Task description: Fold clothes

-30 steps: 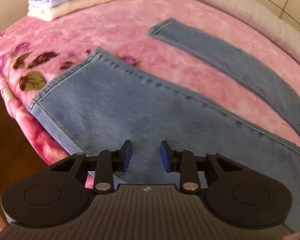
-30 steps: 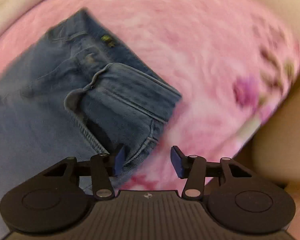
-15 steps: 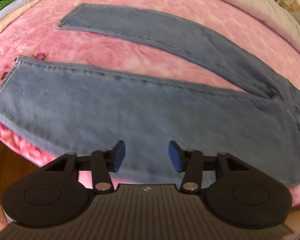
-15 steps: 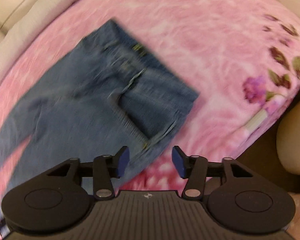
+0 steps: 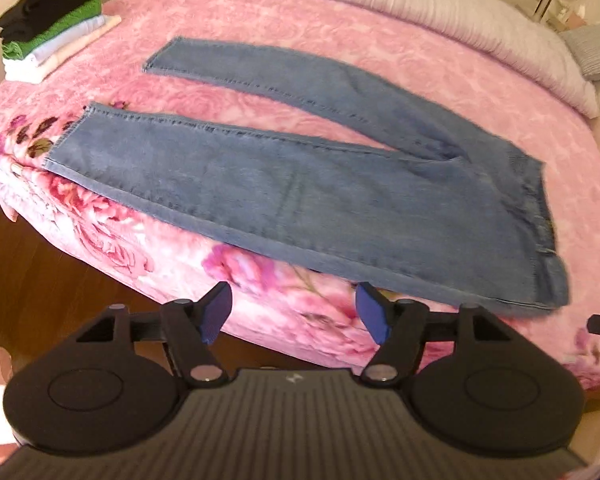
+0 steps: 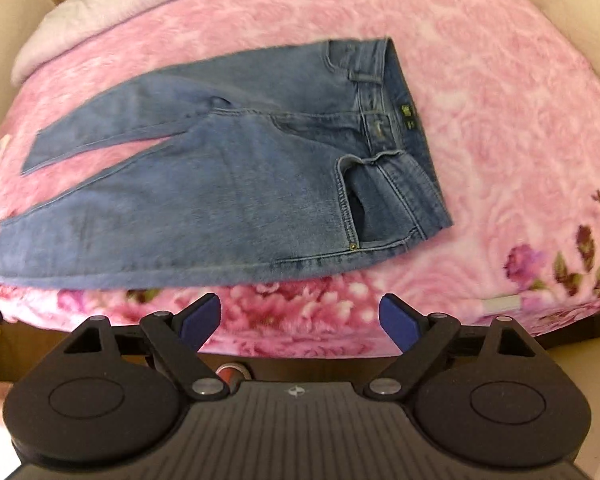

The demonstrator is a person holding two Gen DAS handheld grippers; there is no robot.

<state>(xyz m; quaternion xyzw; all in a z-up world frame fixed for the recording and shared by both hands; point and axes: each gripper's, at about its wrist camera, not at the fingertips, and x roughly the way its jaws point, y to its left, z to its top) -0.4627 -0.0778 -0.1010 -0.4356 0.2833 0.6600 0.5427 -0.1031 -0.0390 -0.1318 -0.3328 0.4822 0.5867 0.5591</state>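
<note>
Denim, mid-blue and thick, lies spread flat on the pink blanket (image 5: 340,32) in the left wrist view: the jeans (image 5: 300,192) have their two legs splayed apart in a V, the near leg running along the bed's front edge, hems toward a stack of folded clothes (image 5: 48,20) at the far corner. The left gripper (image 5: 294,314) hangs off the bed edge, tongs wide, holding nothing.

In the right wrist view the jeans (image 6: 228,184) show their waistband (image 6: 396,92) and front pocket. The right gripper (image 6: 300,318) is likewise spread wide and empty.

Such cloth is likely heavy, limp and non-slippery; the hems and the doubled waistband look like the firmest places to pinch.
</note>
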